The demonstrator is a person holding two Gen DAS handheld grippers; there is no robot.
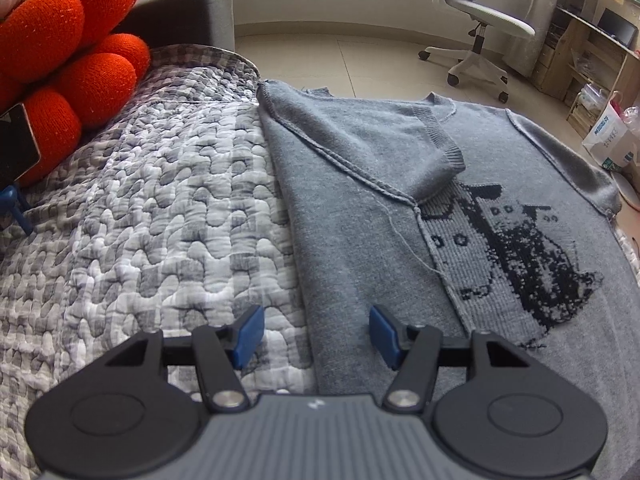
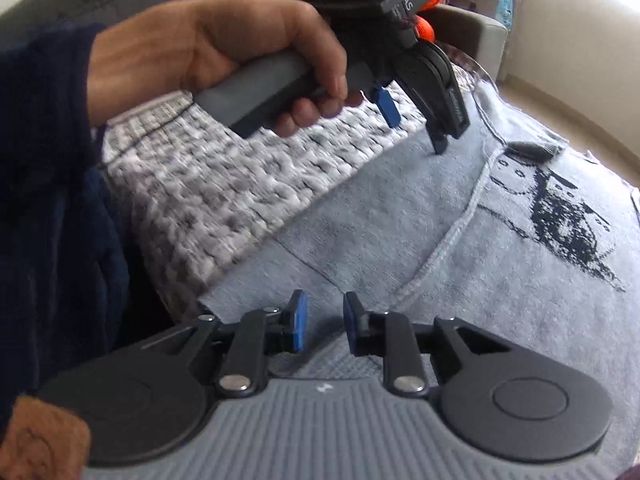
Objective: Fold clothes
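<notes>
A grey knit sweater (image 1: 360, 240) with a dark cat pattern lies flat on a quilted check cover (image 1: 160, 220). Its left side and short sleeve (image 1: 420, 148) are folded inward over the front, and a loose thread trails from the seam. My left gripper (image 1: 316, 336) is open and empty, just above the sweater's folded left edge. In the right wrist view a hand (image 2: 240, 48) holds that left gripper (image 2: 414, 128) over the sweater (image 2: 440, 280). My right gripper (image 2: 325, 328) hovers low over the sweater's near hem, its blue pads (image 2: 298, 326) a little apart with nothing between them.
A red plush cushion (image 1: 68, 52) and a grey sofa arm (image 1: 188, 12) sit at the far left. Beyond the cover's edge are tiled floor, a white office chair (image 1: 480, 20), wooden shelves (image 1: 588, 52) and a white bag (image 1: 608, 140). A dark blue sleeve (image 2: 48, 180) fills the left.
</notes>
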